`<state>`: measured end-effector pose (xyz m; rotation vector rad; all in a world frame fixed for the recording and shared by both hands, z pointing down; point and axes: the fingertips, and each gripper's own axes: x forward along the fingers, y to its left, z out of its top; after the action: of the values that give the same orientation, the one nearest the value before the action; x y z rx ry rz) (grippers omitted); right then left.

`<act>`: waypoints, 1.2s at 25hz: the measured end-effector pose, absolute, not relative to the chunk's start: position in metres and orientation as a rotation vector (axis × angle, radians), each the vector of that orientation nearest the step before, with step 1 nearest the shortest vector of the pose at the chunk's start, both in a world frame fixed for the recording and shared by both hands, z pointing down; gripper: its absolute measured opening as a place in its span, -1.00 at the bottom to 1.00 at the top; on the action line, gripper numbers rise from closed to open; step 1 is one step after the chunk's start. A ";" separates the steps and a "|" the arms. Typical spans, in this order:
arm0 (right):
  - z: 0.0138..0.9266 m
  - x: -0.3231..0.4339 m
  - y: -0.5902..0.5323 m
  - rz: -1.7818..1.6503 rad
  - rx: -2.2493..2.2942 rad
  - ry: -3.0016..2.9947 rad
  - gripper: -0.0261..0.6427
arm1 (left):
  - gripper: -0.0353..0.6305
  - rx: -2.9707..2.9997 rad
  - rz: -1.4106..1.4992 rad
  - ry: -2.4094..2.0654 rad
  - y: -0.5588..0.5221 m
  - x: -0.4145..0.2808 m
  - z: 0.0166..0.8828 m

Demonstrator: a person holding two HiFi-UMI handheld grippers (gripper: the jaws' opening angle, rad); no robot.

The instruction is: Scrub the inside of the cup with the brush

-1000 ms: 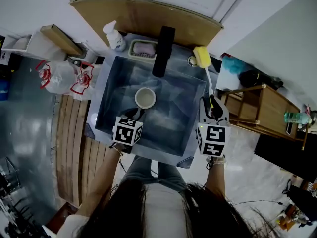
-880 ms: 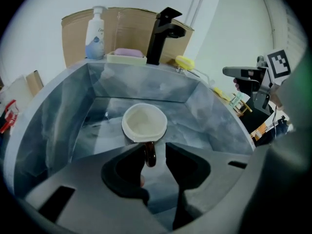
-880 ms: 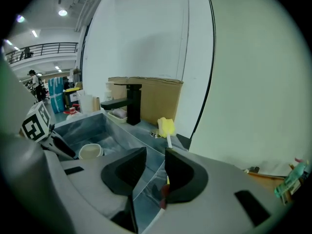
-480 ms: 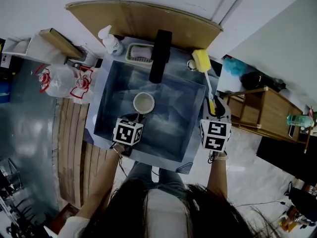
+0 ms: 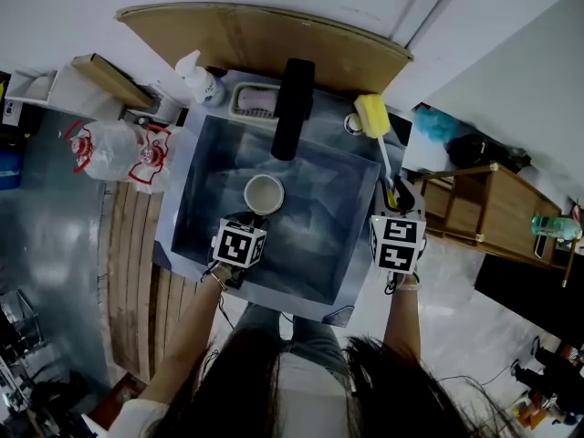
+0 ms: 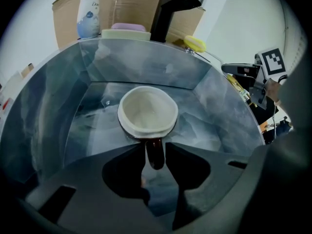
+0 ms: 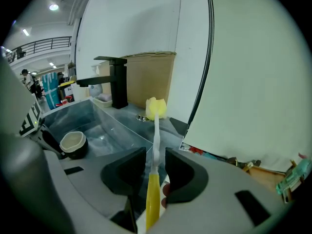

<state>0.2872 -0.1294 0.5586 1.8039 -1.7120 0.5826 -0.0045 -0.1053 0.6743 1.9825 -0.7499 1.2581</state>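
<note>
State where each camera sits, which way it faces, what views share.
Head view: on the person's head, looking down into the sink; arms, hair, left gripper, right gripper show.
Left gripper view: on the left gripper, facing the cup; jaws, just closing slightly, flank its handle.
Right gripper view: on the right gripper, facing along the brush; jaws, just opened, flank it.
Shared: all three show cup and faucet.

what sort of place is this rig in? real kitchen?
Probably a mock-up wash station in a lab or workshop rather than a home kitchen: a steel sink with a black faucet and a soap pump bottle, backed only by a cardboard sheet.
</note>
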 end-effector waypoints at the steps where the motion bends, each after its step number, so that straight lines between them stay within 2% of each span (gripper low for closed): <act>1: 0.560 0.287 -0.130 0.587 1.802 -1.711 -0.50 | -0.49 1.978 1.266 -0.749 -0.105 -0.005 0.676; 5: 0.567 0.288 -0.129 0.601 1.788 -1.701 -0.51 | -0.53 1.974 1.268 -0.760 -0.107 -0.006 0.678; 9: 0.569 0.288 -0.128 0.607 1.798 -1.689 -0.69 | -0.57 1.987 1.264 -0.811 -0.114 -0.008 0.679; 12: 0.568 0.286 -0.129 0.601 1.798 -1.696 -0.72 | -0.60 1.990 1.262 -0.846 -0.118 -0.010 0.680; 20: 0.565 0.285 -0.122 0.646 1.820 -1.729 -0.75 | -0.68 1.963 1.219 -0.863 -0.118 -0.008 0.682; 30: 0.552 0.285 -0.103 0.609 1.824 -1.730 -0.75 | -0.69 1.963 1.223 -0.871 -0.118 -0.006 0.682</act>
<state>0.2845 -0.1033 0.5517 1.8244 -1.7303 0.6095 -0.0064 -0.1184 0.6823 1.9625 -0.8714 1.2233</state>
